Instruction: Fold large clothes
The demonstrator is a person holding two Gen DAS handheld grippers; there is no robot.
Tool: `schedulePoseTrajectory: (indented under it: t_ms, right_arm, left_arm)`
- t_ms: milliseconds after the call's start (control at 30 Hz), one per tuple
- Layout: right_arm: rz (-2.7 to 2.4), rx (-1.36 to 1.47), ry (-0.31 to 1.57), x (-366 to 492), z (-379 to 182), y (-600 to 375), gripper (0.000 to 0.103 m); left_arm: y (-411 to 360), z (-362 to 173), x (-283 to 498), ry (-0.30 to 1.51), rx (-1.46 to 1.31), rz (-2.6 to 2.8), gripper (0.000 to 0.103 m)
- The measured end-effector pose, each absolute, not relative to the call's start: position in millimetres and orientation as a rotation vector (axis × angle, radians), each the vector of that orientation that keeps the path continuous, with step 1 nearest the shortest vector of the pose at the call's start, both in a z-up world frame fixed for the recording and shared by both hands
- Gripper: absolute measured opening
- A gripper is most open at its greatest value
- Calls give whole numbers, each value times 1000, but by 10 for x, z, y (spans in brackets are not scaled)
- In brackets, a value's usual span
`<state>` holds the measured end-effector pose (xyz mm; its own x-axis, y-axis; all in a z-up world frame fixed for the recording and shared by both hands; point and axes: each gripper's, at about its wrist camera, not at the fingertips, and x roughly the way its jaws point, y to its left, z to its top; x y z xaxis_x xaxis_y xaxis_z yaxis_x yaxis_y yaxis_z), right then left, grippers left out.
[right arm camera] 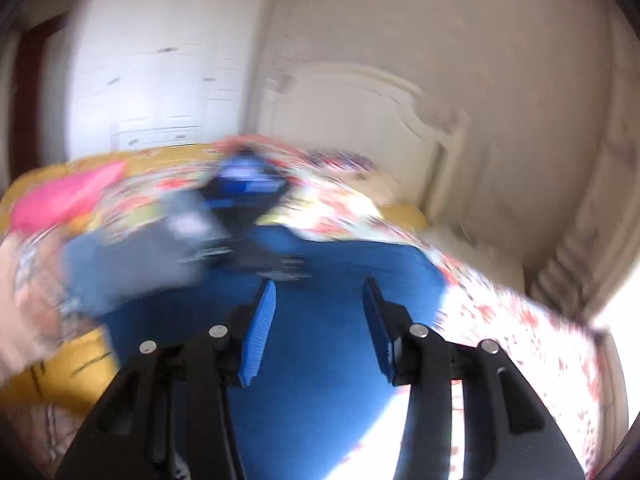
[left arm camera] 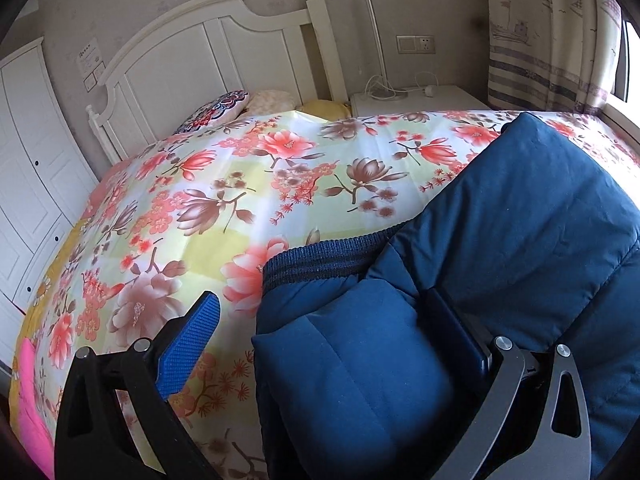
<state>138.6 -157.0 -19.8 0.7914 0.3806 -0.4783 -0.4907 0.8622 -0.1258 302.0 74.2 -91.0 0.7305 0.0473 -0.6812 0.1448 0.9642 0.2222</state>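
A dark blue padded jacket (left arm camera: 520,232) with a ribbed knit hem (left arm camera: 320,260) lies on the floral bed cover (left arm camera: 224,184). My left gripper (left arm camera: 324,328) is open wide, with a fold of the jacket lying between its fingers; the left blue pad (left arm camera: 188,344) is bare and the right finger is partly buried in the fabric. In the blurred right wrist view, my right gripper (right arm camera: 320,312) is open and empty above the blue jacket (right arm camera: 320,360). The other gripper (right arm camera: 244,188) shows beyond it.
A white headboard (left arm camera: 208,52) and pillows (left arm camera: 224,110) stand at the head of the bed. A white nightstand (left arm camera: 420,100) with a lamp sits beside it, a curtain (left arm camera: 552,36) at right, a white wardrobe (left arm camera: 28,168) at left. A pink cloth (left arm camera: 32,400) lies at the bed's near left.
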Motion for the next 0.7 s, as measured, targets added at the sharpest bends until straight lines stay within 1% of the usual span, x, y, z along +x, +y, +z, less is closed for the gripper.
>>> schedulePoseTrajectory:
  t_ms: [33,67,167,233,300,333,367,500,567,633,667,700]
  right_arm:
    - [457,-206,503,1684,-196,-1670,39]
    - [455,-177,539,1930,-223,-1719,31]
    - [469,-105,600,2615,-242,-1750,28]
    - [497,-112,670,3067,-456,-1563,28]
    - [523,-192,809,3382,-825,-1330,27]
    - [545,-194,864,3492,-896,-1270,27]
    - [556,-189,877,3523,-895,-1253,27]
    - [544,-366,874,3467,-729,-1108,26]
    - [518,-310,816,3504,-579,-1218,27]
    - [437,-240,770,3597,-676,-1378,28]
    - [407,-220,791,3688,-782,-1421,32]
    - [426,-181,870,3811,-1019,-1457,34]
  left_arm:
    - [739,-903,3022,750,266,-56,99]
    - [751,-893,2993,746,263,-56,99]
    - [770,-890,2975,743,253,-61,99]
    - [782,-894,2969,742,246,-65,99]
    - [802,-895,2972,738,238,-54,99]
    - [825,-898,2976,738,227,-50,99]
    - [838,-907,2988,745,220,-55,99]
    - [861,-915,2993,745,205,-71,99]
    - [863,-914,2986,741,202,-71,99]
    - [881,-921,2982,740,189,-75,99]
    - [887,-924,2982,740,185,-77,99]
    - [889,-927,2986,742,183,-76,99]
